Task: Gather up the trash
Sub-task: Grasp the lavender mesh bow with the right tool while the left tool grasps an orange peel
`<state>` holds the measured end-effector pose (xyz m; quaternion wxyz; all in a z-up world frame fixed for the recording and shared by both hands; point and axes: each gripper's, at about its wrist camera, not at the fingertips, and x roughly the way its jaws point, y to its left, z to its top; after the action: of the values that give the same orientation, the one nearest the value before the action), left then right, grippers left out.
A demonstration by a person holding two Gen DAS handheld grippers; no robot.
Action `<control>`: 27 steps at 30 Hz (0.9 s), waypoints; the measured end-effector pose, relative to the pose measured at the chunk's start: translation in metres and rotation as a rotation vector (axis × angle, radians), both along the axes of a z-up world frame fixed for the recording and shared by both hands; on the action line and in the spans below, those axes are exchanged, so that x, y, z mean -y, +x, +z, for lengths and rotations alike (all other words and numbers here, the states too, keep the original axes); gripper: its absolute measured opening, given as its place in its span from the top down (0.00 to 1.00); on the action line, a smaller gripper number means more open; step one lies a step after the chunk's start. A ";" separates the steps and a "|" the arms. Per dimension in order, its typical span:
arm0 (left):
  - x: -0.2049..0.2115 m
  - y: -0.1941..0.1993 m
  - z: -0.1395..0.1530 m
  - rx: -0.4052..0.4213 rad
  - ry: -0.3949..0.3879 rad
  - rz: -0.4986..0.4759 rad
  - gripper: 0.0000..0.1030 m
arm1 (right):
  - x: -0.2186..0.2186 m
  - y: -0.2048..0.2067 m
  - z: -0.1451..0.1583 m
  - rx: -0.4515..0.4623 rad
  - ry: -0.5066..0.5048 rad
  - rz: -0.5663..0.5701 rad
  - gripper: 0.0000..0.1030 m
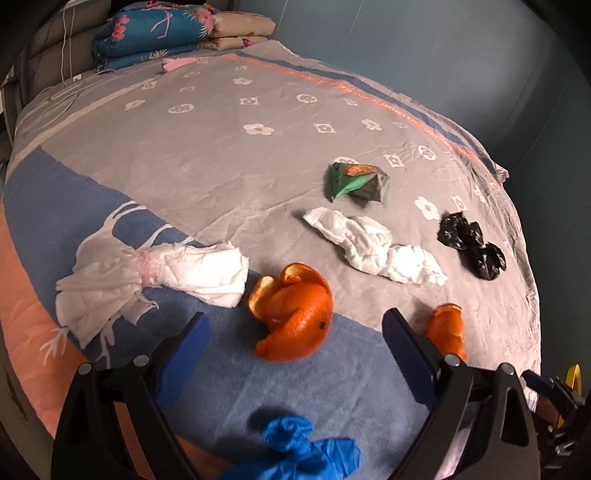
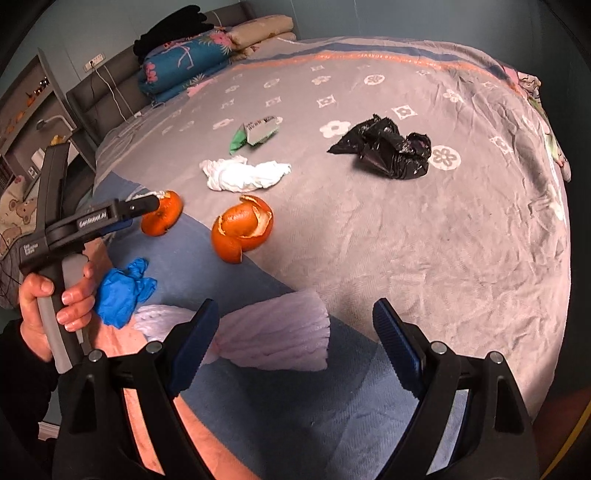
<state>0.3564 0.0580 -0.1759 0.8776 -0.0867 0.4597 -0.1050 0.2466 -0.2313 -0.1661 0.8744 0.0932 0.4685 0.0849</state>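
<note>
Trash lies on the bed. In the left wrist view my left gripper is open, its jaws on either side of a large orange peel. A second orange peel sits just right of the right finger. A blue glove lies below. White tissue, a green wrapper, a black bag and a white foam wrap lie around. In the right wrist view my right gripper is open and empty above the foam wrap. The left gripper shows there by a peel.
Folded quilts and pillows are stacked at the head of the bed. The bed's right edge drops off to a dark floor. A shelf and headboard stand at the left in the right wrist view.
</note>
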 end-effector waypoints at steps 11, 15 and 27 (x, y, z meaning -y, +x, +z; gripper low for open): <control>0.030 0.007 -0.009 0.043 0.104 -0.104 0.41 | -0.010 0.009 -0.015 -0.026 -0.026 0.010 0.23; 0.036 0.007 -0.015 0.057 0.158 -0.112 0.64 | -0.013 0.012 -0.019 -0.046 -0.022 0.022 0.33; 0.027 0.002 -0.008 0.071 0.091 -0.110 0.79 | -0.023 0.012 -0.010 -0.031 -0.064 0.031 0.85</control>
<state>0.3586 0.0307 -0.1835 0.8892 -0.0176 0.4369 -0.1349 0.2584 -0.2088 -0.1757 0.8683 0.0591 0.4856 0.0819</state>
